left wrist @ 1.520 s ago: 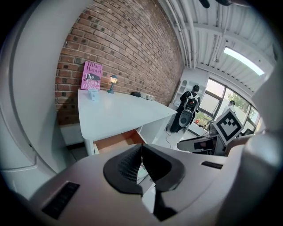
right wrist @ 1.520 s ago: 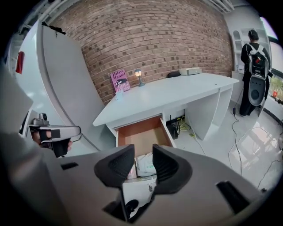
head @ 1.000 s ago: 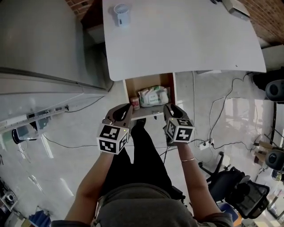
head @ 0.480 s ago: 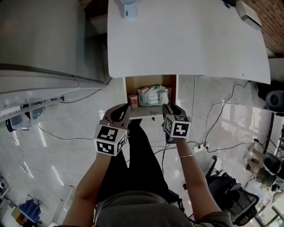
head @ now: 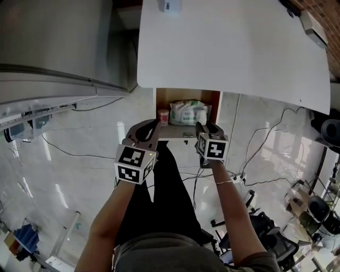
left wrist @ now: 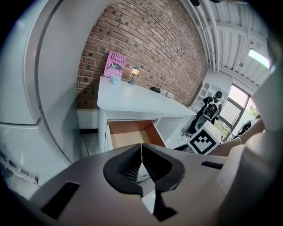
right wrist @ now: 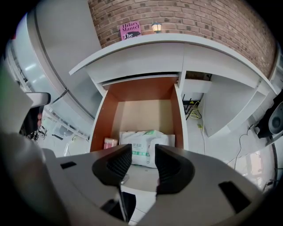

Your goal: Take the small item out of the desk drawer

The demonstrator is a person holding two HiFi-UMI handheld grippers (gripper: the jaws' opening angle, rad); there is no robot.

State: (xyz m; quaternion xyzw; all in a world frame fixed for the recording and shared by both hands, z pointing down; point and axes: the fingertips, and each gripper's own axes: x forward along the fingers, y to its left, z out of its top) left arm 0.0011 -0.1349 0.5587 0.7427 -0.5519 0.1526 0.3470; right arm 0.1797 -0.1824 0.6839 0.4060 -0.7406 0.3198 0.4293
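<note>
The desk drawer stands pulled open under the white desk top. In it lie a white-and-green packet and a small pink item at its left side. My left gripper hovers at the drawer's front left corner, pads pressed together with nothing held. My right gripper is at the drawer's front right, just short of the packet. Its jaws are opening, with only air in the gap.
A large grey cabinet stands left of the desk. A cup sits at the desk's far edge, with a pink book and a small lamp against the brick wall. Cables trail over the glossy floor at right.
The head view has drifted, so the desk and drawer sit further right in the picture. Both grippers stay at the drawer's front edge, barely moved.
</note>
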